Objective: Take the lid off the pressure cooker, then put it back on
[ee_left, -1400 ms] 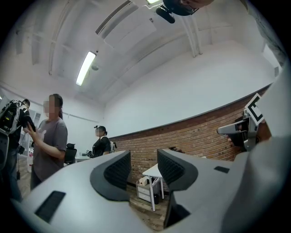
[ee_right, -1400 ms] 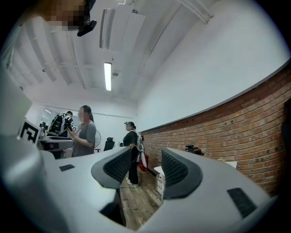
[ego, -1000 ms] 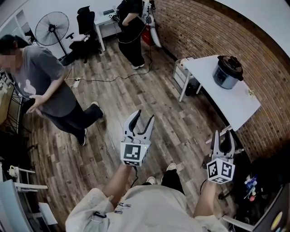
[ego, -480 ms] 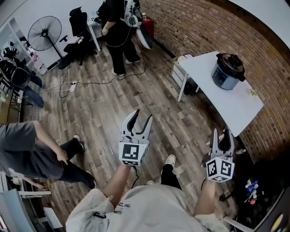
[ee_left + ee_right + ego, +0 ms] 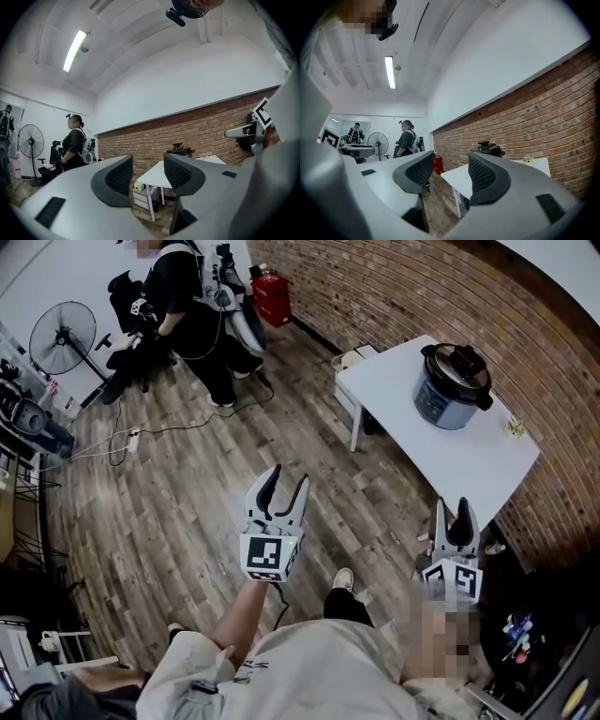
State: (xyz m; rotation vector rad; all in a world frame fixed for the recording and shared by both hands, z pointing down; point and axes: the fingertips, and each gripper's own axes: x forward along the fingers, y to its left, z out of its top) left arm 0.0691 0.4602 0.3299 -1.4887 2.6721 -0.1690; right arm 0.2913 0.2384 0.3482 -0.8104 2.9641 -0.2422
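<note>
Both tools are empty. The left tool (image 5: 287,476), centre of frame, has its jaws apart with nothing between them. The right tool (image 5: 451,512), lower right, is the same. The cooker (image 5: 452,395) sits on the white surface (image 5: 473,465) at upper right, lid (image 5: 457,360) on, well apart from us. So the step in hand is the approach. We'd close in and square up to the surface's near edge. Then we'd bring both tools level with the cooker, one to take the lid's top handle, the other to steady the cooker. Mind the surface's corner going in.
</note>
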